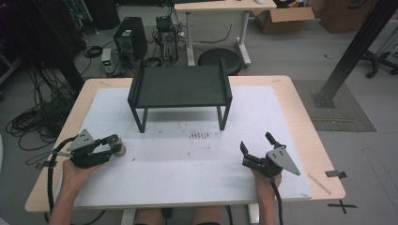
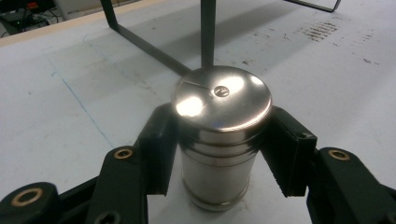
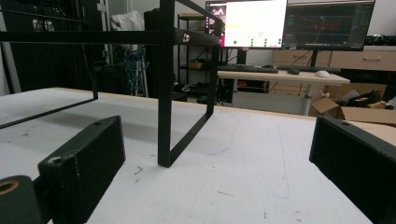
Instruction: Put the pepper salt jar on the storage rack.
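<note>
Black jaws of left gripper [image 2: 219, 154] pinching shaker [image 2: 220, 140], one pad on each side of the steel body just under the lid. Shaker upright on mat [image 2: 70, 107], long axis vertical, flat lid facing up, base on the mat. Lid shiny, with a small screw near its middle and a wedge-shaped cut beside it.

From the high view: shaker [image 1: 117, 144] well in front of rack [image 1: 180, 89], off toward its left leg, close to the left edge of mat [image 1: 187, 173]. Left gripper [image 1: 111, 146] lying low and level, pointing to the right across the mat, grey plate on top, cable trailing back over the table edge. Left hand [image 1: 77, 168] behind it.

Right gripper [image 1: 256, 146] in front of rack and off toward its right leg, well apart from shaker, aimed toward rack. Jaws spread wide, nothing between them. Right hand [image 1: 267, 180] under its grey plate.

From the right gripper view: right gripper [image 3: 224, 172] low over mat [image 3: 224, 186], rack [image 3: 163, 93] leg standing straight ahead between the two pads, well beyond them. Desk [image 3: 280, 77] with monitors [image 3: 289, 23] far behind rack.
</note>
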Motion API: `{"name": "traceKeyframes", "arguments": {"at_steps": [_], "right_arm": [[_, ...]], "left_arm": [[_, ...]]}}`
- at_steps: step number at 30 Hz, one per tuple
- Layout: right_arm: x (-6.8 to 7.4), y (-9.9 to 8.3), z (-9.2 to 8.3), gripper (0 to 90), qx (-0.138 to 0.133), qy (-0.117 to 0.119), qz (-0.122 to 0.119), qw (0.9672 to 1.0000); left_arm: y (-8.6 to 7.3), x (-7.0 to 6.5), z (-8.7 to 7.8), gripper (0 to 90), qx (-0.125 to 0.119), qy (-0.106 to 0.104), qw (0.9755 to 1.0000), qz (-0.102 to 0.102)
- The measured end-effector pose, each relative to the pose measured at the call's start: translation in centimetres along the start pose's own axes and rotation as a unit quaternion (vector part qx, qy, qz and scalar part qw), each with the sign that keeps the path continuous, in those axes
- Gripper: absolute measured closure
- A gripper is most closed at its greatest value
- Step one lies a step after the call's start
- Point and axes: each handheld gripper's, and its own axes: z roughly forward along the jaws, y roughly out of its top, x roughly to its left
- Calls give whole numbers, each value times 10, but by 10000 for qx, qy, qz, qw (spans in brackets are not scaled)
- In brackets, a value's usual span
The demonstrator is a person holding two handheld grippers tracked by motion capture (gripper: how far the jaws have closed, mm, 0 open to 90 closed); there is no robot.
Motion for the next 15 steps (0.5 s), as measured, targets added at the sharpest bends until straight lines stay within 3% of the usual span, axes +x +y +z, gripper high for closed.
{"name": "traceKeyframes", "arguments": {"at_steps": [15], "right_arm": [[0, 0, 0, 31, 14, 9, -5, 10000]], "left_arm": [[0, -1, 1, 491, -42, 25, 10000, 1]]}}
